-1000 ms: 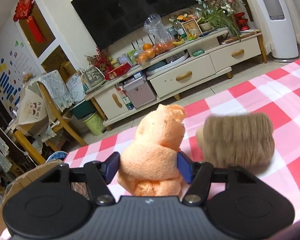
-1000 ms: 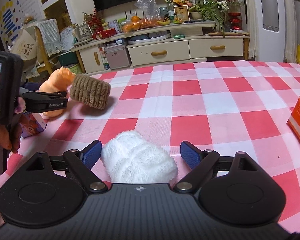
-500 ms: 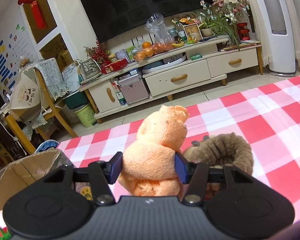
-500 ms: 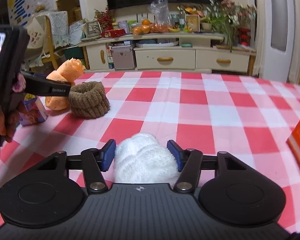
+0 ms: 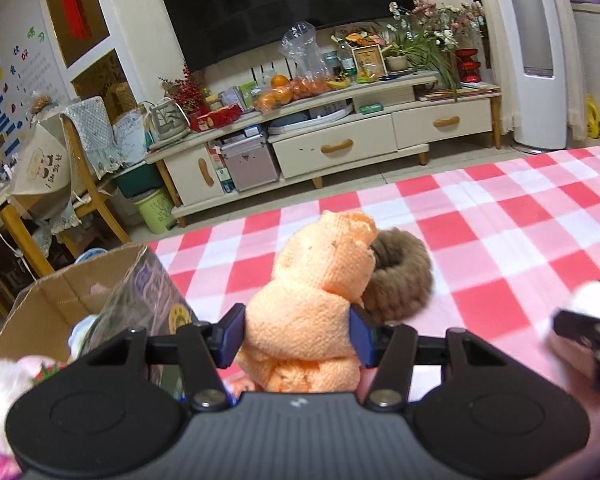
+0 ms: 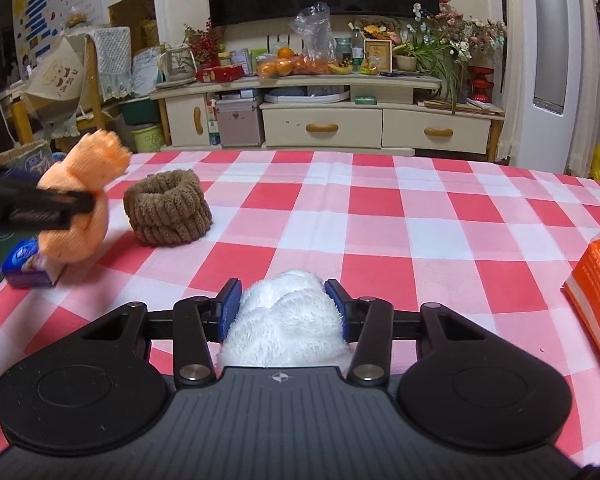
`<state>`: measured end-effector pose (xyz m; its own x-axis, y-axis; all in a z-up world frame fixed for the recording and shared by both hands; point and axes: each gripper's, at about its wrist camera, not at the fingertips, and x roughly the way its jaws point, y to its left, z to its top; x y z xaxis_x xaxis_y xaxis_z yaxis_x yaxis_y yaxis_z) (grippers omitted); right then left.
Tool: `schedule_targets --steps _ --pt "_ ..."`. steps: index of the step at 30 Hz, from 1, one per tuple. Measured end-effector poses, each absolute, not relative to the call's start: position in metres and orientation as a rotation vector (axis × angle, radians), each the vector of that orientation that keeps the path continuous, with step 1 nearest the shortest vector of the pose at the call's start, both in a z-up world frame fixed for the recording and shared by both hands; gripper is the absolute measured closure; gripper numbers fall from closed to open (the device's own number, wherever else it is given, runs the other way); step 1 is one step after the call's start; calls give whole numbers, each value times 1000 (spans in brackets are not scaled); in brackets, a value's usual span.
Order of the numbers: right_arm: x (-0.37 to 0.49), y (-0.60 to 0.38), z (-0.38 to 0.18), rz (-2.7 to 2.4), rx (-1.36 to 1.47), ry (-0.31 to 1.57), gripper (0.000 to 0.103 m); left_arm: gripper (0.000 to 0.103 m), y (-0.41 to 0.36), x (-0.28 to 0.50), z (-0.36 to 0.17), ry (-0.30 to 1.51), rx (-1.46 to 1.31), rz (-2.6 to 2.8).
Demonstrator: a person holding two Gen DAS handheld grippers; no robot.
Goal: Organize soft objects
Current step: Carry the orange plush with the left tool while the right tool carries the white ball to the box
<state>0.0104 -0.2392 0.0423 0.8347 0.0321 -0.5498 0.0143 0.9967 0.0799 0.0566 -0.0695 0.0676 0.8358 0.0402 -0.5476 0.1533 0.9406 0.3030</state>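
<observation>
Right gripper (image 6: pixel 282 310) jaws closing on white fluffy roll (image 6: pixel 284 320), resting on checked surface (image 6: pixel 380 240). Left gripper (image 5: pixel 298 334) clenched on orange towel roll (image 5: pixel 316 300); brown ring (image 6: pixel 168 214) at 1 o'clock beyond; cardboard box (image 5: pixel 60 300) at 10 o'clock.

At lower left of your left view, the open brown cardboard box (image 5: pixel 52 300) runs off the frame. At right, the orange plastic-wrapped pack (image 6: pixel 598 280) is cut off; the left gripper (image 6: pixel 88 204) there is motion-blurred.

dim warm indoor light, fisheye-bent edges, slight blur
</observation>
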Motion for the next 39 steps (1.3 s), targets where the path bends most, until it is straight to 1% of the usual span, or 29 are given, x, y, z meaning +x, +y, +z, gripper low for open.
schedule_targets --steps 9,18,30,39 --pt "1 -238 43 5 84 563 49 49 -61 15 78 638 252 -105" --pt "-7 -225 45 12 58 541 50 49 -49 -1 71 654 170 -148" --pt "-21 -227 45 -39 185 542 51 49 -36 -19 82 602 123 -223" --pt "-39 -204 61 -17 193 506 51 49 -14 -21 102 536 48 -240"
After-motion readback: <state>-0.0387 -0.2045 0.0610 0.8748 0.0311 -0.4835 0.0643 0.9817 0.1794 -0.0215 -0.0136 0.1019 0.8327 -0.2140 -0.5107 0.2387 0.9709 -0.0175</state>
